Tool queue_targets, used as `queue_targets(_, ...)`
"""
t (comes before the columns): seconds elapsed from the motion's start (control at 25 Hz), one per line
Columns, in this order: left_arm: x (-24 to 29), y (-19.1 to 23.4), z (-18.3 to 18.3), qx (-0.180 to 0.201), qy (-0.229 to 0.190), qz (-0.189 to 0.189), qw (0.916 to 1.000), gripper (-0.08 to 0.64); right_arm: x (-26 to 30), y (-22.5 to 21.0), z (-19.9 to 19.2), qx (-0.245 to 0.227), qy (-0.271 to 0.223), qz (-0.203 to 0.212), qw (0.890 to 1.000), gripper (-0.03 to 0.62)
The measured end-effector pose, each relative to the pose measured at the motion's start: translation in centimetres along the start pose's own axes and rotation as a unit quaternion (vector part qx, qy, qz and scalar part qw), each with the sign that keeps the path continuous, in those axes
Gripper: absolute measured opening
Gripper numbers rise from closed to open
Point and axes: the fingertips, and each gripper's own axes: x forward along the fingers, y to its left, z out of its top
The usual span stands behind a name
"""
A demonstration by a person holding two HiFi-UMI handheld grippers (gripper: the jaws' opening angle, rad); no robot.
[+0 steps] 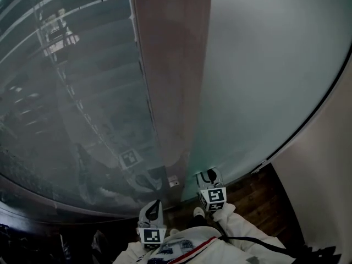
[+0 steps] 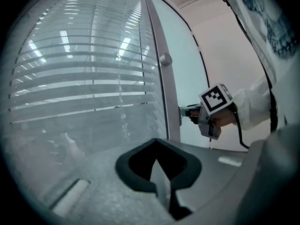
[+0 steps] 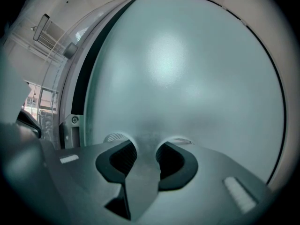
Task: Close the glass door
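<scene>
The glass door's frosted pane (image 1: 264,65) (image 3: 187,69) fills the right of the head view. Its pale upright stile (image 1: 173,65) (image 2: 166,93) carries a round knob (image 2: 165,59). My right gripper (image 1: 209,176) (image 3: 147,142) (image 2: 187,111) is level and points straight at the frosted pane. Its jaws stand apart with their tips at the glass and nothing between them. A screwed metal bracket (image 3: 74,121) on the stile sits just to its left. My left gripper (image 1: 154,206) (image 2: 157,158) hangs lower and nearer to me, facing the stile. Its jaws look closed and empty.
Left of the stile is a fixed glass panel with horizontal blinds (image 1: 71,81) (image 2: 79,78) behind it, showing reflections. Dark wooden floor (image 1: 258,194) and a pale wall (image 1: 324,164) lie right of the door. A white sleeve (image 2: 255,107) and a black cable trail from my right gripper.
</scene>
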Motion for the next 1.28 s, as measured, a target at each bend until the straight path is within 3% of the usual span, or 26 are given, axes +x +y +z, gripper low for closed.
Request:
queue_targets(0.36,-2.6,0.6,-0.9,-0.019,0.011,0.019,0.9996,0.002,1.1,0.0,0.4,-0.002,0.004,-0.002,1.000,0.123)
queue_targets(0.72,-4.0,-4.5,-1.6,-0.011,0.018,-0.005,0.9998,0.002,0.1,-0.3,0.0,-0.010,0.033,-0.016,0.999,0.139)
queue_targets(0.88,-4.8,-5.9,-0.9,0.001,0.006,0.004,1.0000,0.002,-4.1,-0.3,0.3,-0.011,0.034,-0.032,0.999,0.125)
queue_targets(0.96,-5.4,-6.0,-1.7,0.008,0.013,0.020,0.9997,0.002,-7.0,-0.3,0.5,-0.002,0.020,-0.029,0.999,0.003)
queue_targets(1.08,-6.1,-7.1,-2.7,0.006,0.025,0.039,0.9989,0.002,-11.6,-0.3,0.4,0.025,0.014,0.004,1.000,0.008)
queue_targets(1.28,-6.7,-11.7,-1.0,0.007,0.008,0.051,0.9987,0.002,-19.9,-1.7,-0.1,0.066,0.025,0.043,0.997,0.008)
